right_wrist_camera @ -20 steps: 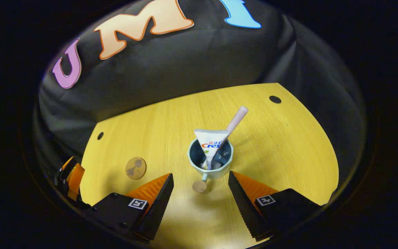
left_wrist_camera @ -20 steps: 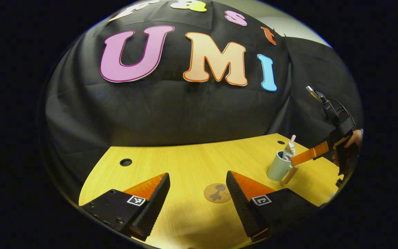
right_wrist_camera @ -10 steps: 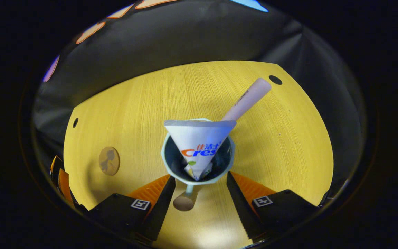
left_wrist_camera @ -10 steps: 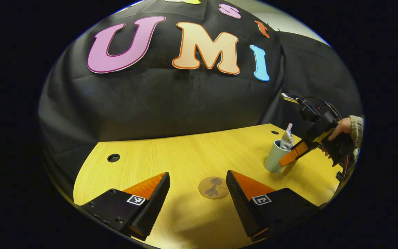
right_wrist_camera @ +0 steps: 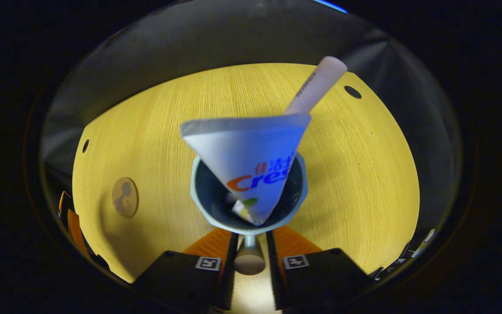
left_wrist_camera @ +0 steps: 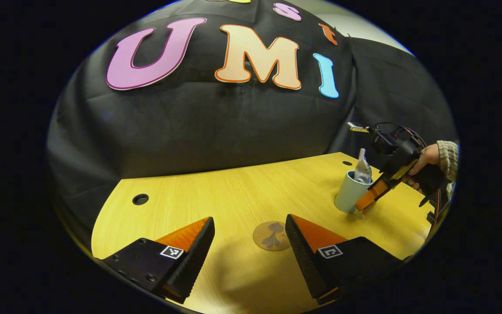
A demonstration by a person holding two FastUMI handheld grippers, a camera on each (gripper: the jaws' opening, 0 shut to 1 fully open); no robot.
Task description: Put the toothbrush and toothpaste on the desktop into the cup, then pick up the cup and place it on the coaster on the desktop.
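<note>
With the toothpaste and toothbrush already standing in the cup, the right gripper has dropped close behind it within the last second and drawn its jaws in from a wide spread until they pinch the cup's handle between them. Seen from the left gripper view, the cup sits on the table near its far right corner, the right gripper against its side, steered by a hand. The coaster lies empty toward the near edge, well apart from the cup, just ahead of the left gripper, whose jaws stay spread and idle. Filling looks finished; the lift and carry to the coaster appear next.
</note>
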